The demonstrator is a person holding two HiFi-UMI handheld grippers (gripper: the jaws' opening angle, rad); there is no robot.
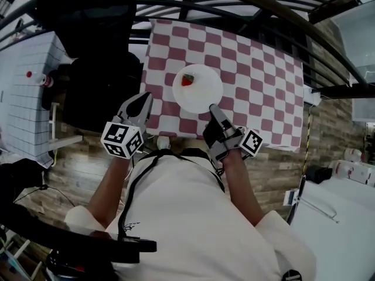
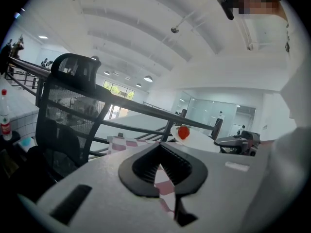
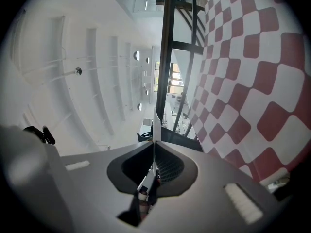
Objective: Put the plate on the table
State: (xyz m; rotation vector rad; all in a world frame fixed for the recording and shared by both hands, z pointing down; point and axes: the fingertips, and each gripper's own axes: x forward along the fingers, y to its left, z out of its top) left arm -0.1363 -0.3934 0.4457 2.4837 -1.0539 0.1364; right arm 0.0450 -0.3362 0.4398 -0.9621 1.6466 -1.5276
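Note:
A white plate [image 1: 197, 88] with a strawberry [image 1: 187, 79] on it is over the near part of the red-and-white checked table [image 1: 263, 92]. My right gripper [image 1: 212, 108] is shut on the plate's near rim. In the right gripper view the plate [image 3: 154, 125] shows edge-on as a thin white sliver between the jaws [image 3: 154, 142], with the checked cloth [image 3: 252, 72] at the right. My left gripper [image 1: 145, 98] is shut and holds nothing, left of the plate at the table's near edge. The left gripper view has its closed tips [image 2: 160, 144] and the plate [image 2: 199, 137] with the strawberry [image 2: 183, 132] beyond.
A black mesh chair [image 1: 94, 28] stands left of the table, close to my left gripper. Further left is a white tiled surface [image 1: 23, 86] with a red-capped bottle [image 1: 36, 78]. Black rails [image 1: 246, 4] run behind the table. A white table [image 1: 340, 215] is at the lower right.

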